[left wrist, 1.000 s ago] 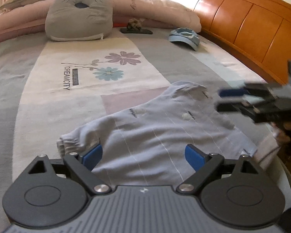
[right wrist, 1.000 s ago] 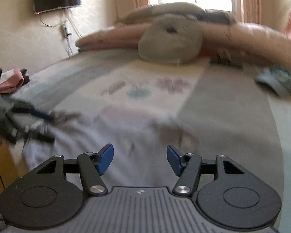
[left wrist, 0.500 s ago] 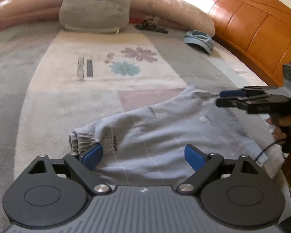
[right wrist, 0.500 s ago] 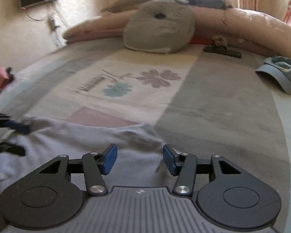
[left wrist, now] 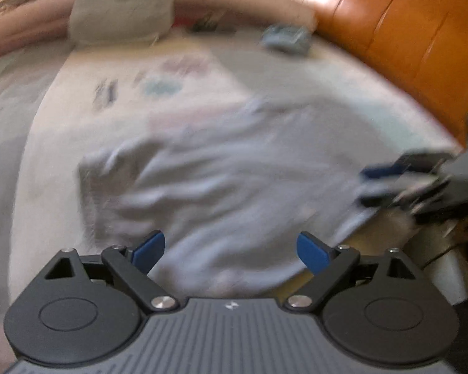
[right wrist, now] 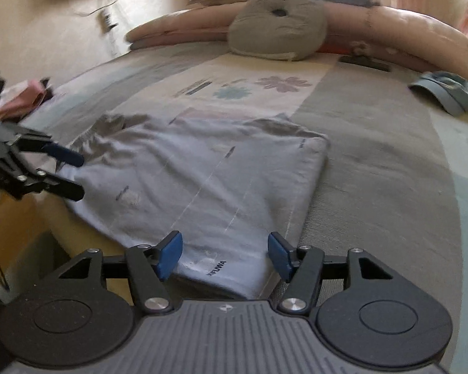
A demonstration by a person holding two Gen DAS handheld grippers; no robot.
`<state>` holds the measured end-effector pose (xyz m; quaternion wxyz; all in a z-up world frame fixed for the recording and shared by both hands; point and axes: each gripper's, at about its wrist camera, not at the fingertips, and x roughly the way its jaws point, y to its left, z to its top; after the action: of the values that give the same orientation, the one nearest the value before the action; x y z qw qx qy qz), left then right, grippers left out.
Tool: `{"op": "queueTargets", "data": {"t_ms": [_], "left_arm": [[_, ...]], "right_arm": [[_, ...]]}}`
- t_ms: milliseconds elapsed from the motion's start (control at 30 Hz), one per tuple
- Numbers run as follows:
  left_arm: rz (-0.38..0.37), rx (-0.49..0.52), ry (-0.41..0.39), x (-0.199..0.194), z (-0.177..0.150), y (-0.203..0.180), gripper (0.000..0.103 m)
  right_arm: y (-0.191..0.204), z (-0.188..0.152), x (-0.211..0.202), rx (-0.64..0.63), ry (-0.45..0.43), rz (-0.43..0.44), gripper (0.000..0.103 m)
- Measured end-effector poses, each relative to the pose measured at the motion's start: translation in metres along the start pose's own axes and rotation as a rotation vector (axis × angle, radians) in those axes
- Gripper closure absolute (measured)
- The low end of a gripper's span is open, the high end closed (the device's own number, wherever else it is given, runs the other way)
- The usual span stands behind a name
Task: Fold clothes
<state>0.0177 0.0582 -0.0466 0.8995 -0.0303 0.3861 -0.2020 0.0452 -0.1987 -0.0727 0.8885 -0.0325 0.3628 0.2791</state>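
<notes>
A light blue sweatshirt (right wrist: 202, 174) lies spread on the bed, its near hem hanging over the bed's edge. My right gripper (right wrist: 224, 255) is open, and its blue pads stand on either side of that hem with the printed lettering. In the same view my left gripper (right wrist: 73, 173) is open at the garment's left corner. The left wrist view is smeared by motion. There the sweatshirt (left wrist: 227, 180) fills the middle, my left gripper (left wrist: 231, 249) is open above its near edge, and my right gripper (left wrist: 374, 184) shows at the right edge.
A grey cat-face cushion (right wrist: 277, 34) and rolled pink quilts lie at the head of the bed. A blue cap (right wrist: 446, 92) lies at the far right, pink clothing (right wrist: 21, 99) at the left. A wooden headboard (left wrist: 405, 46) runs along one side.
My right gripper has drawn back from the garment's far part to its near hem. My left gripper is swinging fast, so its view has blurred. Both have stayed open.
</notes>
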Motion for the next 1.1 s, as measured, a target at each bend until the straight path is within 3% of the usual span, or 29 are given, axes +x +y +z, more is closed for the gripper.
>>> {"op": "queueTargets", "data": {"t_ms": [67, 200, 433, 500, 600, 733, 867, 933, 1100], "left_arm": [[-0.077, 0.008, -0.029, 0.004, 0.013, -0.012, 0.009], [-0.126, 0.031, -0.015, 0.039, 0.029, -0.026, 0.009], [-0.042, -0.07, 0.035, 0.086, 0.032, -0.004, 0.007], [-0.019, -0.094, 0.05, 0.079, 0.039, -0.01, 0.007], [-0.07, -0.086, 0.02, 0.059, 0.037, -0.022, 0.007], [-0.135, -0.163, 0.097, 0.068, 0.014, -0.022, 0.006], [-0.098, -0.108, 0.086, 0.062, 0.019, -0.031, 0.006], [-0.089, -0.078, 0.043, 0.058, 0.032, -0.031, 0.006], [-0.046, -0.103, 0.038, 0.08, 0.047, -0.017, 0.006]], "right_arm": [[0.003, -0.002, -0.007, 0.012, -0.027, -0.001, 0.036], [0.011, -0.006, -0.011, 0.007, -0.034, -0.006, 0.034], [0.02, -0.021, -0.011, -0.009, -0.018, -0.004, 0.028], [0.021, -0.024, -0.01, -0.011, -0.014, -0.003, 0.027], [0.021, -0.026, -0.01, -0.01, -0.021, 0.008, 0.021], [0.021, -0.028, -0.01, -0.006, -0.03, 0.02, 0.016], [0.021, -0.028, -0.01, -0.009, -0.032, 0.025, 0.013], [0.022, -0.028, -0.011, -0.009, -0.033, 0.025, 0.012], [0.024, -0.029, -0.011, -0.004, -0.035, 0.024, 0.007]]}}
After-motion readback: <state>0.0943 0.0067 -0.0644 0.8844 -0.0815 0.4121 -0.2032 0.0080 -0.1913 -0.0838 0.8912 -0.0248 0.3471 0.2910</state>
